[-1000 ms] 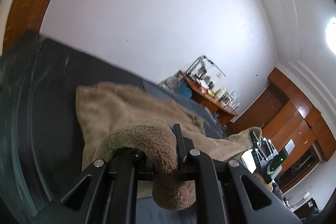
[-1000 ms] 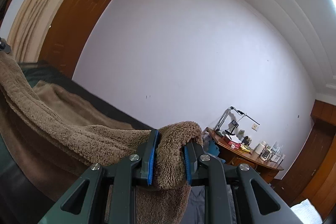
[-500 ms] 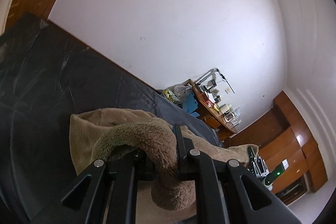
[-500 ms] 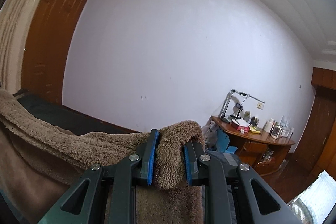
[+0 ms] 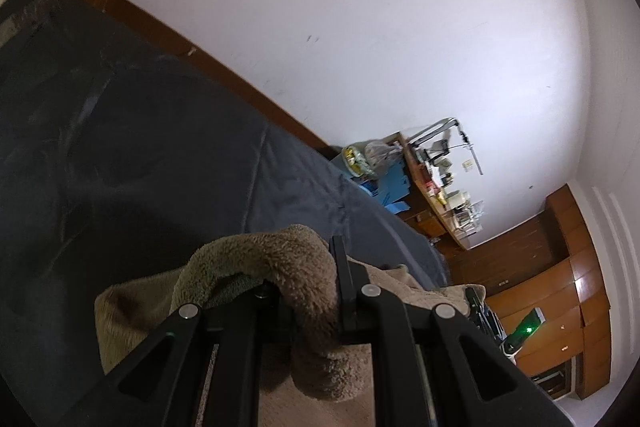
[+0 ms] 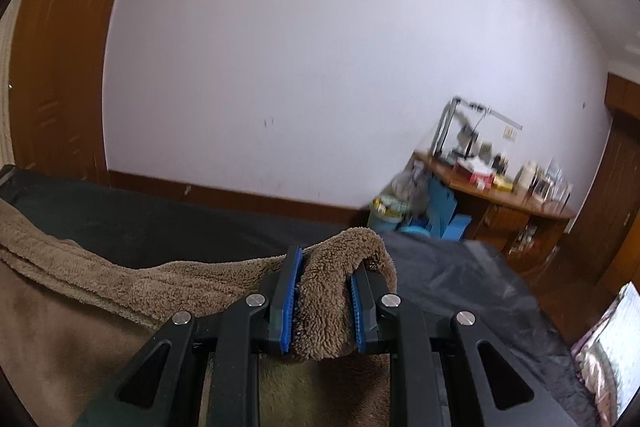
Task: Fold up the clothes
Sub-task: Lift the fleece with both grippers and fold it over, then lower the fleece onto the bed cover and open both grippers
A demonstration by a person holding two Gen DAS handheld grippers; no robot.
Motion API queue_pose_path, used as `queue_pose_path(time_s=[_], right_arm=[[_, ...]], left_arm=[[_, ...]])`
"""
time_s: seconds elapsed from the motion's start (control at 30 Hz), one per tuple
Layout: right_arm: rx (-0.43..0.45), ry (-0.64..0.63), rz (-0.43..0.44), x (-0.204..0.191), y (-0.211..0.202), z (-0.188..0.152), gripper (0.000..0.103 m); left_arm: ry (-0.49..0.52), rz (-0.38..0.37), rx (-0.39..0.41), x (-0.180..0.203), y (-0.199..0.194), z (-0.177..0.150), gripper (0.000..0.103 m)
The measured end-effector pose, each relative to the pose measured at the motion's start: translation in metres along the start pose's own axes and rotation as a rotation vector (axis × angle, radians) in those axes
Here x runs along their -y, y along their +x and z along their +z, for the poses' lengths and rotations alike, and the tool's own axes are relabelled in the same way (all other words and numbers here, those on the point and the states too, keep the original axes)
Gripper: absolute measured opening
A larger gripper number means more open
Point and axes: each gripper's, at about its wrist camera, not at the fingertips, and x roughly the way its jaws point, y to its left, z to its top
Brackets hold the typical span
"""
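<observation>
Left gripper (image 5: pixel 308 291): black two-finger tool, jaws clamped on a bunched fold of the brown fleecy garment (image 5: pixel 280 267). The fold arches over the near finger and hangs in a lump below the jaws. More of the same cloth spreads to the right behind the tool.

Right gripper (image 6: pixel 322 299): black fingers with blue ribbed pads (image 6: pixel 289 301), jaws pressed together on another thick fold of the brown fleecy garment (image 6: pixel 332 291). The pile bulges up between the pads and curls over the right one. From this grip, a long edge of the cloth runs off to the left, with a smoother brown panel lying under it.

Garment lies over the dark grey bed cover (image 5: pixel 140 155), held at two places.

Background: white wall (image 6: pixel 320 47), brown wooden door (image 6: pixel 60 47) at left, cluttered wooden desk (image 6: pixel 520 203) at right, blue box (image 6: pixel 444 211) beside it. Right-wrist view is slightly blurred.
</observation>
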Motion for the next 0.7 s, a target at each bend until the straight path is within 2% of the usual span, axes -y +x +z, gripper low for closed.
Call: queue_pose_path(time_s=[0.17, 0.27, 0.33, 0.37, 0.4, 0.43, 0.47, 0.5, 0.53, 0.57, 0.7], right_arm=[[-0.117, 0.057, 0.064, 0.001, 0.034, -0.014, 0.023], [-0.175, 0.123, 0.131, 0.006, 0.044, -0.023, 0.024], [-0.213, 0.157, 0.161, 0.013, 0.054, -0.027, 0.026], [-0.228, 0.176, 0.179, 0.016, 0.055, -0.029, 0.027], [-0.232, 0.192, 0.195, 0.019, 0.056, -0.029, 0.028], [-0.233, 0.207, 0.209, 0.023, 0.057, -0.03, 0.029], [-0.232, 0.241, 0.246, 0.029, 0.057, -0.029, 0.035], [-0.229, 0.281, 0.289, 0.035, 0.057, -0.028, 0.045], [-0.219, 0.342, 0.357, 0.043, 0.054, -0.027, 0.067], [-0.198, 0.389, 0.387, 0.052, 0.05, -0.024, 0.077], [-0.095, 0.513, 0.467, 0.08, 0.029, -0.014, 0.077]], left_arm=[[-0.055, 0.033, -0.033, -0.02, 0.026, -0.001, 0.014], [-0.084, 0.036, -0.057, -0.028, 0.038, -0.003, 0.015], [-0.099, 0.009, -0.063, -0.03, 0.04, -0.002, 0.022], [-0.109, -0.016, -0.065, -0.031, 0.04, -0.001, 0.034], [-0.129, -0.054, -0.063, -0.032, 0.039, 0.0, 0.057], [-0.154, -0.095, -0.056, -0.033, 0.038, 0.002, 0.07], [-0.178, -0.127, -0.05, -0.034, 0.036, 0.003, 0.087], [-0.201, -0.149, -0.043, -0.034, 0.032, 0.004, 0.087], [-0.223, -0.17, -0.036, -0.034, 0.029, 0.005, 0.087], [-0.245, -0.192, -0.029, -0.034, 0.025, 0.005, 0.087], [-0.301, -0.249, -0.015, -0.035, 0.011, 0.005, 0.088]])
